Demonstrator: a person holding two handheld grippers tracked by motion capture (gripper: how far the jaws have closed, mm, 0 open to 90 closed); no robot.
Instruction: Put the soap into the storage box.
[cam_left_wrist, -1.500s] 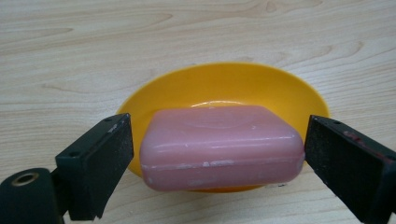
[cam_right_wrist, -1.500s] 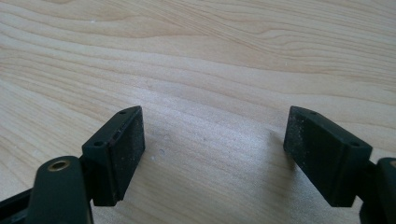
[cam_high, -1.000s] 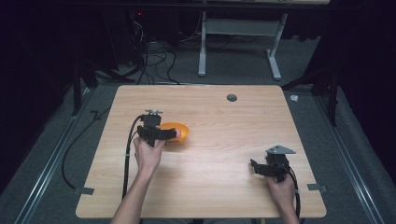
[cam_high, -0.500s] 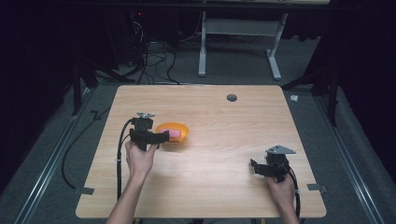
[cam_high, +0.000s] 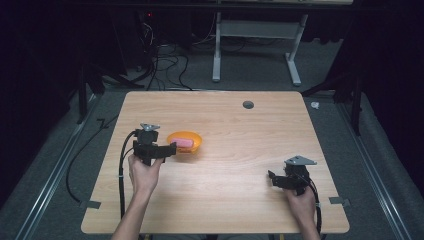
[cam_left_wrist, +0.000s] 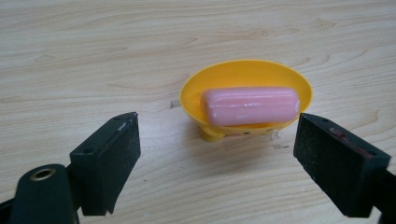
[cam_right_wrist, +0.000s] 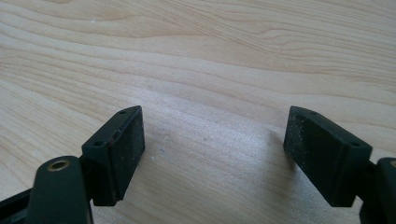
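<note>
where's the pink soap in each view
High view: the pink soap lies in the orange dish, left of the table's middle, just ahead of the left gripper.
Left gripper view: the soap sits right of centre, beyond the open fingers.
Right gripper view: bare wooden table.
Shared landmark: the dish.

High view: above the near edge, looking forward and down over the whole worktop (cam_high: 225, 130).
Left tongs view: close, facing the yellow bowl (cam_left_wrist: 246, 98), shared with high view.
Right tongs view: close on bare wood.
</note>
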